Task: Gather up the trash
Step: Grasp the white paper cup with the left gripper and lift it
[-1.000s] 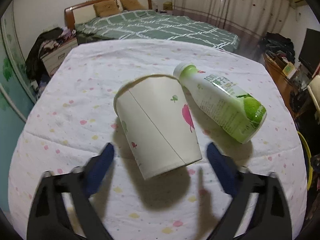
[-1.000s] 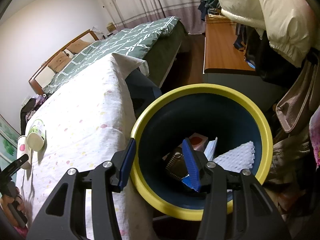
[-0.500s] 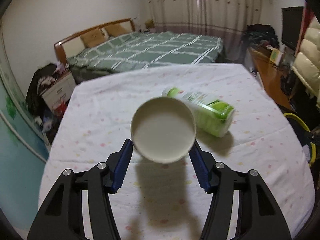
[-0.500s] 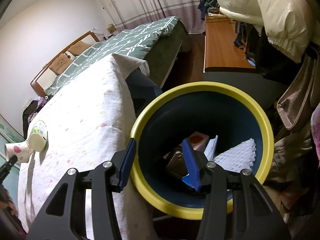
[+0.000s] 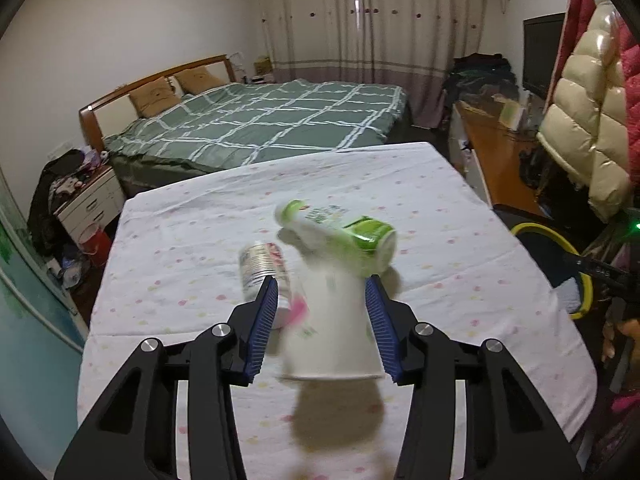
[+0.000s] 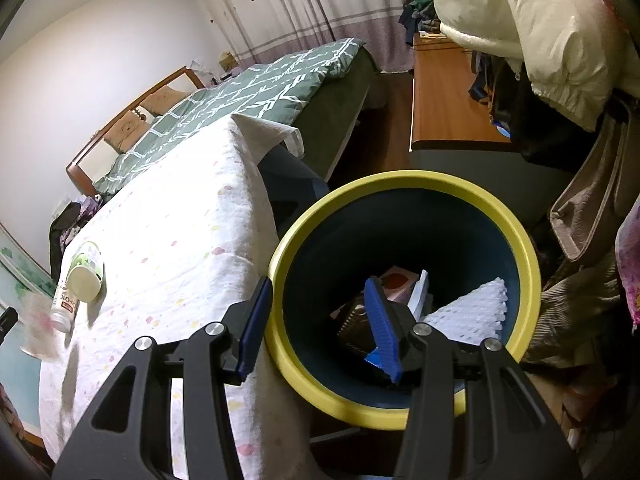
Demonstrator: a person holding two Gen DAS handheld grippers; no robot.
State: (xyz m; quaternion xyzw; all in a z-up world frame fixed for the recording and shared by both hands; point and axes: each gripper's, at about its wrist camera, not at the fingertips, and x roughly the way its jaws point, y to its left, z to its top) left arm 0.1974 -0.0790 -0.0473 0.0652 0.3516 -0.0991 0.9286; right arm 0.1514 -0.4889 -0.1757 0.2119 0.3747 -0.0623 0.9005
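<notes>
This is a lived-in bedroom in a home. A double bed (image 5: 256, 128) with a green checked cover and wooden headboard (image 5: 156, 88) stands against the wall, two pillows (image 5: 154, 96) at its head. Long striped curtains (image 5: 372, 20) hang behind it, a white bedside cabinet (image 5: 90, 204) is heaped with clothes, and puffy jackets (image 5: 588, 120) hang beside a dark television (image 5: 542, 56).

A table (image 5: 200, 240) under a dotted cloth carries a green bottle (image 5: 340, 236) and a can (image 5: 260, 268).

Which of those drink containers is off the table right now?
The white paper cup, held in the left gripper. The green bottle and the smaller red-labelled bottle lie on the tablecloth.
</notes>
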